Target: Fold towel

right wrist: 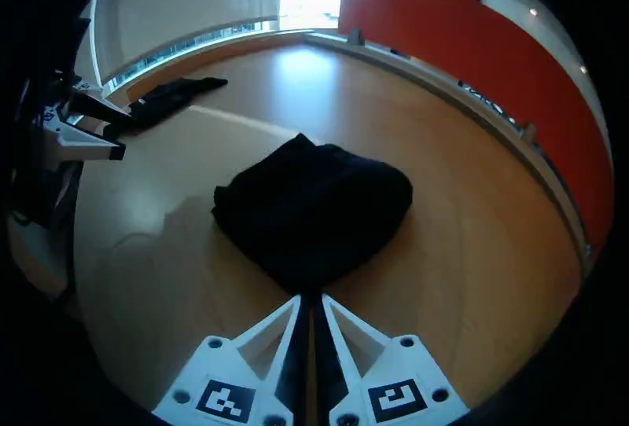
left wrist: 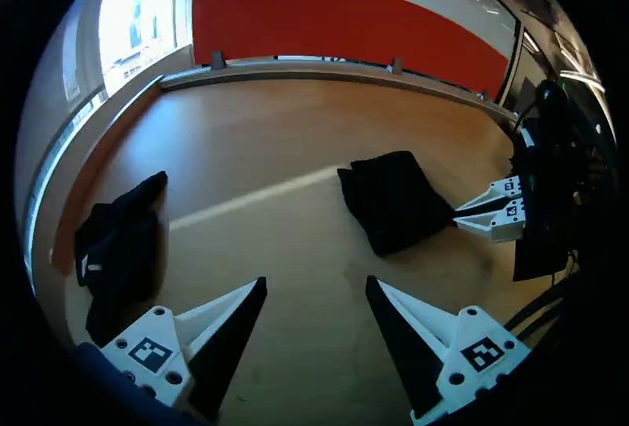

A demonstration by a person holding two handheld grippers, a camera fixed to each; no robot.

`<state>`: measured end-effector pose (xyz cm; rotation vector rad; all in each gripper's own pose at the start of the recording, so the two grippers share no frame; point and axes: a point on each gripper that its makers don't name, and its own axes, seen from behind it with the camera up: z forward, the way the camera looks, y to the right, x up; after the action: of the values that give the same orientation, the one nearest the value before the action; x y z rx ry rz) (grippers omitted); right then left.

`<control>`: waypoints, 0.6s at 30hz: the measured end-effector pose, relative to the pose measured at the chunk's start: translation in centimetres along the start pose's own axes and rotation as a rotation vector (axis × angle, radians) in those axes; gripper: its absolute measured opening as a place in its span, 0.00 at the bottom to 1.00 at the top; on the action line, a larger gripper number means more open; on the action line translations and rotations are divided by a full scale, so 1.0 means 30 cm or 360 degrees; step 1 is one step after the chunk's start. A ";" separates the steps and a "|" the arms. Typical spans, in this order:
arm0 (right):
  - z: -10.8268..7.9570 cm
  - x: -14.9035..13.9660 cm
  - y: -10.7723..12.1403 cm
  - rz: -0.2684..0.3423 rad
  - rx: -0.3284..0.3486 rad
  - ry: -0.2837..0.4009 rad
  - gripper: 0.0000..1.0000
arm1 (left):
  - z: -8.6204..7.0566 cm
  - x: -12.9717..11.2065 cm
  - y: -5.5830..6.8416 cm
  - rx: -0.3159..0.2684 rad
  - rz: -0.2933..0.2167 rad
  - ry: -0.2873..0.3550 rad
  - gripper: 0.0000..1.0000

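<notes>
Seemingly most of the folding is done: the black towel (right wrist: 314,206) is seen as a compact bundle in the middle of the counter (right wrist: 472,269). The right tongs (right wrist: 311,299) are pressed together at its near edge; whether cloth is pinched cannot be told. The left tongs (left wrist: 316,280) are held spread above bare wood. Another dark cloth (left wrist: 118,245) is left crumpled aside.
</notes>
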<state>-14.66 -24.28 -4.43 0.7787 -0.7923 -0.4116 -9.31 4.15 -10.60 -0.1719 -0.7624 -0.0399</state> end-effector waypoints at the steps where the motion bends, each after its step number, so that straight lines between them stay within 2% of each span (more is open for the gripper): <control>1: -0.007 0.015 0.006 -0.0005 -0.0006 0.0013 0.03 | 0.000 0.003 0.000 -0.0001 0.0001 0.0002 0.93; 8: -0.066 0.138 0.063 -0.0046 -0.0055 0.0104 0.03 | -0.003 0.030 0.005 -0.0005 0.0007 0.0022 0.93; 18: -0.181 0.324 0.154 -0.0084 -0.0135 0.0242 0.03 | -0.017 0.080 0.025 -0.0022 0.0014 0.0067 0.93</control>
<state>-4.02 -24.52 1.23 0.7435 -0.6098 -0.4251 -7.15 4.85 -9.40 -0.1869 -0.7194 -0.0400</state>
